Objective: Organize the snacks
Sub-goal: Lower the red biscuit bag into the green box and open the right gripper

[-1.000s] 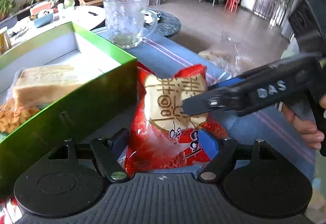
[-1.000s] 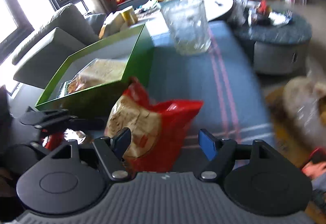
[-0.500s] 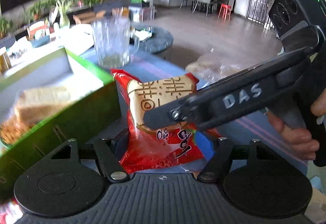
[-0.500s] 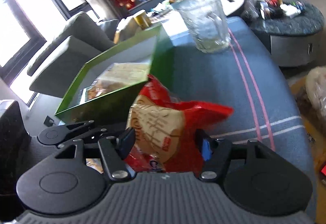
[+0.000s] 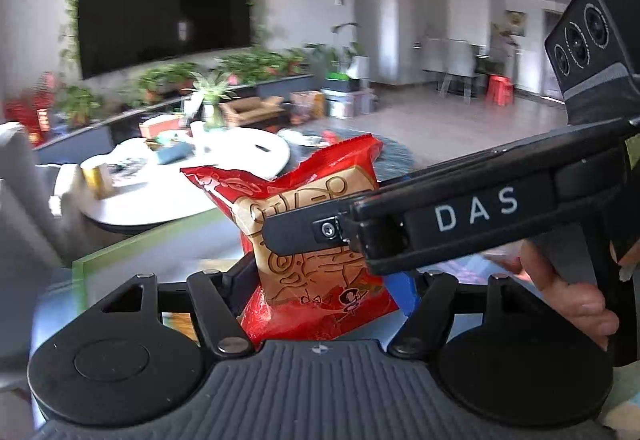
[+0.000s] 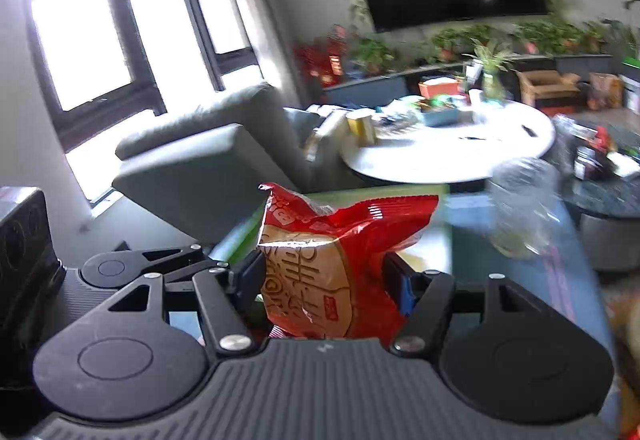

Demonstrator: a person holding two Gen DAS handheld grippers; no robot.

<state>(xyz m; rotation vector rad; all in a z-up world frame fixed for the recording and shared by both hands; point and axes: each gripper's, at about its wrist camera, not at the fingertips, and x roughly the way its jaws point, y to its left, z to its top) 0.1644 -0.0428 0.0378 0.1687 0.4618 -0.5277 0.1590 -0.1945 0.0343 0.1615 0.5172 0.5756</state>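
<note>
Behind, a living room blurs. Both grippers hold one red snack bag (image 5: 320, 272): left gripper (image 5: 320, 292) fingers closing on it, right gripper (image 6: 324, 288) clamped. Next, I judge, lower it into the green box (image 6: 352, 195).

The left gripper (image 5: 324, 288) is closing on the snack bag (image 5: 320, 260); the right gripper (image 6: 326, 280), reaching from three o'clock, clamps it.

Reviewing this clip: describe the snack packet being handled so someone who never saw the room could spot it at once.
Start from the green box on the blue striped cloth; just in front of it, a crinkled packet is gripped between both grippers, the left gripper and the right gripper. It is glossy red with a tan panel of printed characters, unlike the clear glass mug nearby.
</note>
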